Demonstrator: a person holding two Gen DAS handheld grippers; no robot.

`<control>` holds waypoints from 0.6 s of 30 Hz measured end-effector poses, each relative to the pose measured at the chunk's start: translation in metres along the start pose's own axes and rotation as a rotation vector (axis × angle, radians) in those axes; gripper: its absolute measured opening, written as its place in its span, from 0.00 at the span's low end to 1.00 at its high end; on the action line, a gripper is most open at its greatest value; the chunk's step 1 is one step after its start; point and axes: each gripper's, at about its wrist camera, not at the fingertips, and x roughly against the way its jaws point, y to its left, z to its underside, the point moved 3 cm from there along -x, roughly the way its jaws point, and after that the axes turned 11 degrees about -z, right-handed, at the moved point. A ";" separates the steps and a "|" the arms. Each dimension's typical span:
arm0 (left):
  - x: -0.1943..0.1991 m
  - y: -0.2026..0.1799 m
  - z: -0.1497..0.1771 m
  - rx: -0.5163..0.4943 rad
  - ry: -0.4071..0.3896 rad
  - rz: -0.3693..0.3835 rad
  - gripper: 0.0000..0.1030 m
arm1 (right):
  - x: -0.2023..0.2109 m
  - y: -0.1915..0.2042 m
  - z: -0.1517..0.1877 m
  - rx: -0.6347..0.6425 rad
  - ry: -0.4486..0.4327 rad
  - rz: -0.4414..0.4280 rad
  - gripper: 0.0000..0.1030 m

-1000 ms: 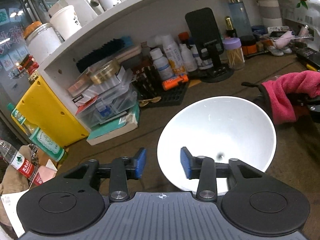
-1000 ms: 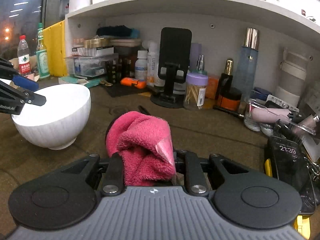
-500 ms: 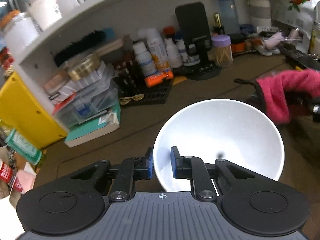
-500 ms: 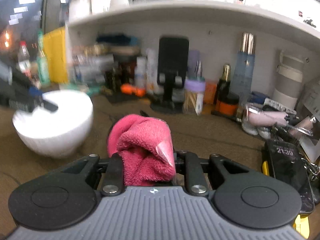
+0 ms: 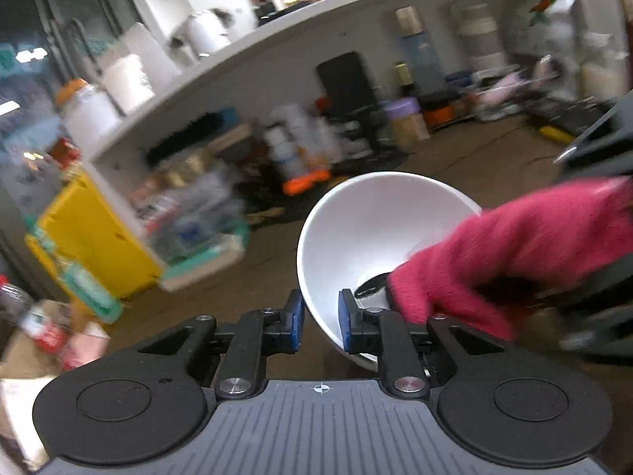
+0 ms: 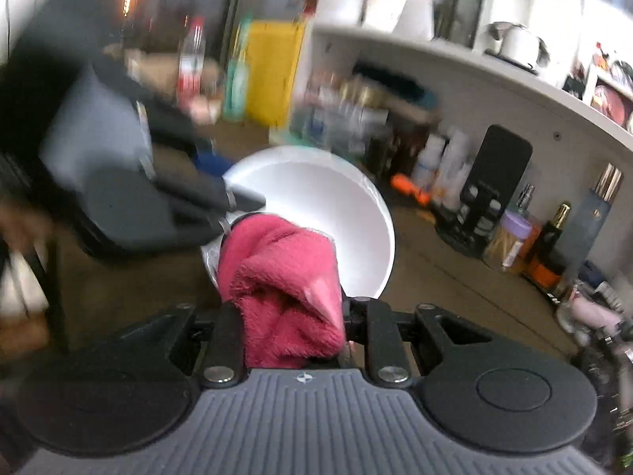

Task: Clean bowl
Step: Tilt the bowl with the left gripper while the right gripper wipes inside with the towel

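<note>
- White bowl (image 5: pixel 379 237) is the landmark: tilted, mouth turned toward both cameras, its near rim caught between the pads of your left gripper (image 5: pixel 321 318), well short of the shelf clutter.
- Inside the bowl: the folded end of the pink cloth (image 5: pixel 514 249) reaches in from the right side and sits low against the inner wall. A dark patch shows at the bottom just beside the cloth; cannot tell whether it is dirt or shadow.
- Left gripper: one blue pad outside the bowl wall, one inside. The jaws are opening a little, with the rim between them; the pads look to be on the wall.
- Your right gripper (image 6: pixel 292 316) is clamped tight on the pink cloth (image 6: pixel 285 289); the bunched cloth hides the pads and pokes forward over the bowl (image 6: pixel 336 213) rim.
- Behind the bowl: yellow box (image 5: pixel 99 245) to its left; black phone stand (image 5: pixel 348 91) and purple-lidded jar (image 5: pixel 405 122) beyond it. Jar contents too blurred to name.
- Against a second ago: the left jaws stood wide then, with the bowl resting flat on the brown table (image 5: pixel 257 277); now they are on the rim and the bowl is tipped.
- The cloth was off to the right of the bowl then; now it is inside.
- Background is heavily blurred in both views.
</note>
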 end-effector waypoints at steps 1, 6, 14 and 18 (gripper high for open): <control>0.001 -0.003 -0.001 -0.013 -0.003 -0.004 0.23 | -0.005 -0.002 0.000 0.000 0.026 0.007 0.23; -0.010 -0.004 -0.003 -0.012 0.017 0.025 0.25 | -0.012 -0.013 -0.020 0.026 -0.009 0.112 0.23; -0.033 0.008 0.010 -0.007 0.096 0.049 0.26 | -0.004 -0.025 -0.039 -0.147 -0.265 -0.051 0.22; -0.042 0.018 0.002 0.016 0.099 0.080 0.39 | -0.022 -0.021 -0.008 -0.177 -0.157 -0.043 0.22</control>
